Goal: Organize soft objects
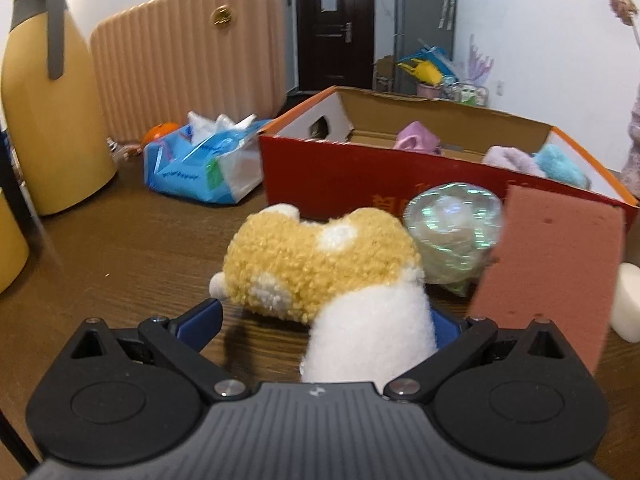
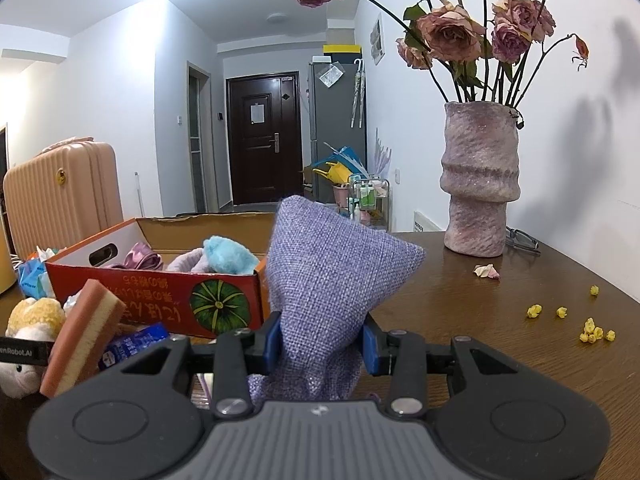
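Note:
A yellow and white plush toy (image 1: 320, 264) lies on the brown table (image 1: 120, 240), its white end between the wide-apart fingers of my left gripper (image 1: 326, 318). The left blue pad (image 1: 206, 314) stands clear of the plush and the right pad is mostly hidden behind it. My right gripper (image 2: 322, 344) is shut on a purple woven pouch (image 2: 332, 272), held up beside the red cardboard box (image 2: 160, 300). The box (image 1: 360, 176) holds pink, lavender and blue soft items (image 2: 228, 258).
A pink and cream sponge (image 1: 548, 264) leans by the box, near an iridescent wrapped ball (image 1: 452, 232) and a white sponge (image 1: 630, 300). A yellow jug (image 1: 48, 100), tissue pack (image 1: 200, 168) and suitcase (image 1: 188, 52) are left. A vase of dried roses (image 2: 480, 184), glasses (image 2: 522, 240) and yellow bits (image 2: 592, 332) are right.

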The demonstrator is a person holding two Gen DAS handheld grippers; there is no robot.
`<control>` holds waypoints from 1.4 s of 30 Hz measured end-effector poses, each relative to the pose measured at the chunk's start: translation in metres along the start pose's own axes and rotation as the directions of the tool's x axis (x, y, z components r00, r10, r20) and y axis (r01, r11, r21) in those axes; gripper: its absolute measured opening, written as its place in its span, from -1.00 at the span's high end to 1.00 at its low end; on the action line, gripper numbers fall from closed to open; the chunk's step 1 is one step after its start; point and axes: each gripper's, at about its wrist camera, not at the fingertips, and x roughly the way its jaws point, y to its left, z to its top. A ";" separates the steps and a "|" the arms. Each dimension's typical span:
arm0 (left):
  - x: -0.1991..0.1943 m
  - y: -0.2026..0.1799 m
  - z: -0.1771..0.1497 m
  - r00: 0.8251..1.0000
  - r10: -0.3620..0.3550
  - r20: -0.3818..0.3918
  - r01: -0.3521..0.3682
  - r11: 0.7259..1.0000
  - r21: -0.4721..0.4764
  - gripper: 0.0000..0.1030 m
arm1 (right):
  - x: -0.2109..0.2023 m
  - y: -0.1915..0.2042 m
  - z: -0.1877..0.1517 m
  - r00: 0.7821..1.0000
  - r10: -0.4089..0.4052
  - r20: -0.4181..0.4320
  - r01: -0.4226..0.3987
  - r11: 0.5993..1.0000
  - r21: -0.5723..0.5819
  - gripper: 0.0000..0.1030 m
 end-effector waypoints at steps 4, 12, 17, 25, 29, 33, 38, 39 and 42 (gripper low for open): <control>0.006 0.007 0.001 0.999 0.017 -0.036 -0.018 0.999 -0.032 -1.00 | 0.000 0.000 0.000 1.000 0.003 0.000 -0.003 1.000 -0.003 0.24; 0.002 0.007 0.001 1.000 -0.013 -0.017 0.013 1.000 -0.014 -0.34 | 0.000 0.001 0.000 1.000 0.005 -0.001 -0.005 1.000 -0.006 0.24; 0.000 0.008 0.002 0.999 -0.044 -0.003 0.044 0.999 -0.011 -0.04 | -0.001 0.001 -0.001 1.000 0.001 0.000 -0.001 1.000 -0.012 0.24; -0.012 0.012 0.005 0.998 -0.022 0.066 0.023 0.999 -0.024 -0.03 | -0.003 0.005 -0.002 1.000 -0.008 0.014 0.008 0.999 -0.036 0.24; -0.022 0.016 0.006 0.993 -0.001 0.118 0.004 0.999 -0.031 -0.03 | -0.007 0.007 -0.003 0.999 -0.015 0.034 0.016 0.999 -0.050 0.24; -0.032 0.018 0.007 0.987 0.009 0.160 -0.003 0.999 -0.035 -0.03 | -0.010 0.007 -0.003 0.998 -0.024 0.052 0.026 0.999 -0.048 0.24; -0.047 0.017 0.007 0.976 0.013 0.217 -0.006 0.999 -0.032 -0.03 | -0.015 0.010 -0.002 0.997 -0.037 0.068 0.039 0.999 -0.038 0.24; -0.050 0.017 0.006 0.974 0.011 0.226 -0.004 1.000 -0.031 -0.03 | -0.016 0.011 -0.002 0.996 -0.040 0.075 0.042 0.998 -0.037 0.24; -0.057 0.015 0.006 0.969 0.003 0.247 0.004 1.000 -0.029 -0.03 | -0.021 0.016 -0.002 0.995 -0.045 0.094 0.048 0.998 -0.032 0.24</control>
